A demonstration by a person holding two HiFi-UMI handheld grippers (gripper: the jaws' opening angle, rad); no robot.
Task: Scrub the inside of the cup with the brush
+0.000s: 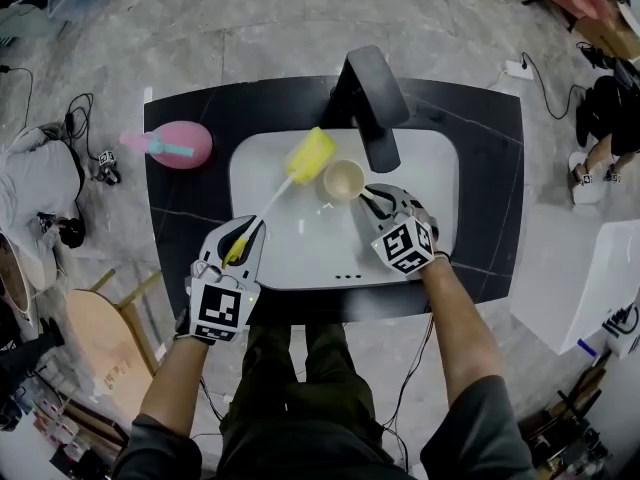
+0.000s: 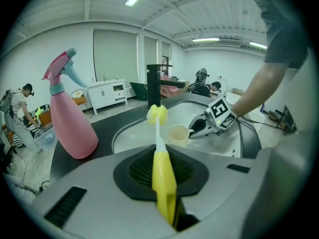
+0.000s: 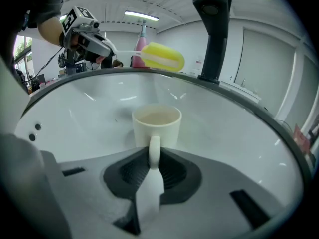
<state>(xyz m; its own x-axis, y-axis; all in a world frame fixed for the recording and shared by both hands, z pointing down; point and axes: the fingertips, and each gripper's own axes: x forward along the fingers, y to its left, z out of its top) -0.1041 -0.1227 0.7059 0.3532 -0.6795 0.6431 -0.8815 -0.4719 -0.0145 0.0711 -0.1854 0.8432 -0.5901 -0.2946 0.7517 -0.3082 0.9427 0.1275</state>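
Two grips are shut: the left hand-held gripper (image 1: 241,238) pinches the yellow brush (image 1: 287,180) by its handle, and the right hand-held gripper (image 1: 376,197) clamps the cup (image 1: 343,180) by its handle. The cup stands upright in the white sink (image 1: 300,243) and looks empty, with the brush head near its rim, outside it.

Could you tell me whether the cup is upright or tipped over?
Upright: the cup shows a level rim, and its open mouth faces up.
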